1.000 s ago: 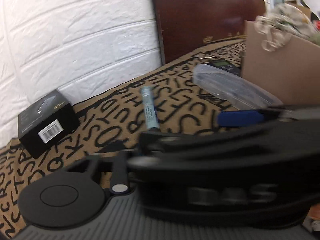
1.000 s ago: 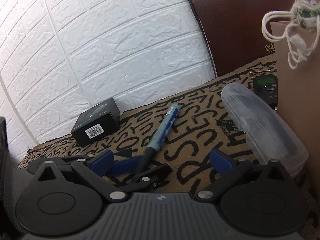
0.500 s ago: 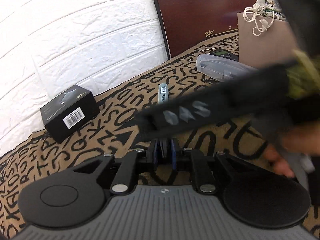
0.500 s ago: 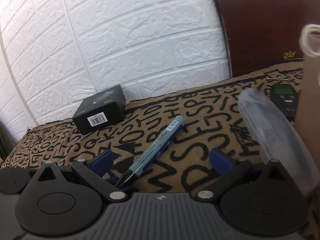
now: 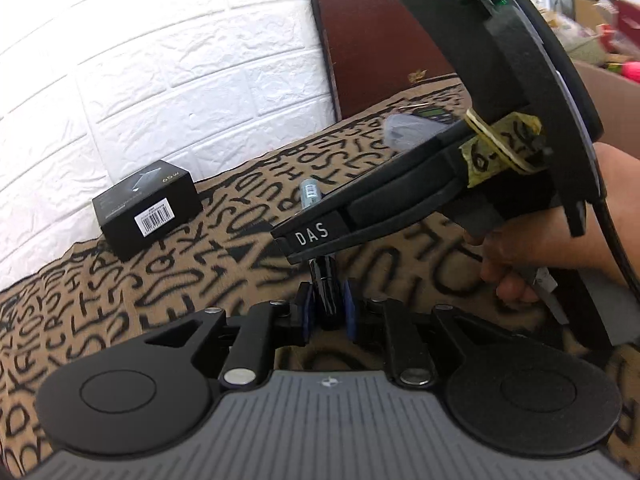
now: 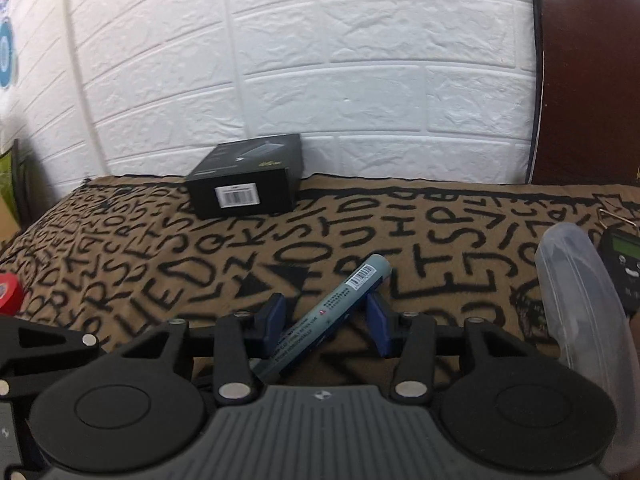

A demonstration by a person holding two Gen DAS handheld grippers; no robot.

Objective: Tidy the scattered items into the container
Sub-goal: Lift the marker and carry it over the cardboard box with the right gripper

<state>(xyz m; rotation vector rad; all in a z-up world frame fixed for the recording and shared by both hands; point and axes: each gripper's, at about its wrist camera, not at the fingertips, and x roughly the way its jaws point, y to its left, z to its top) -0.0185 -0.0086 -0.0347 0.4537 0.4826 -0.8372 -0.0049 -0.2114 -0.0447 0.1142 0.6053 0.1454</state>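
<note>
Nearest the left wrist camera, the left hand-held gripper [image 5: 326, 312] is pinched nearly shut on the black cap end of the marker [image 6: 344, 300], its blue pads [image 5: 306, 314] tight on either side. The marker lies slantwise on the letter-printed cloth [image 6: 160, 280], towards the near edge and about midway along it. In the right wrist view it runs between the fingers of the right hand-held gripper [image 6: 326, 316], whose jaws are closing around the barrel. Whether the pads are pressing on it yet is hard to tell.

The marker should be light and stiff. Its smooth round barrel is likely to roll or swivel in a loose pinch, so a grip across the middle, square to its length, looks safest. The cap may pull off if the two ends are drawn apart.

From the left view, the right hand-held gripper and the person's hand [image 5: 540, 248] cover most of the barrel. Only its teal tip shows beyond.

Further right lies a clear plastic case [image 6: 580, 288], cut off by the frame, with a small device with a screen [image 6: 624, 264] just beyond it. A red roll [image 6: 8, 294] peeks in at the cloth's left edge. At the far edge, against the white brick wall [image 6: 360, 80], sits a black box [image 6: 248, 184]. The cardboard box [image 5: 616, 92], probably the container, shows only as a blurred sliver.
</note>
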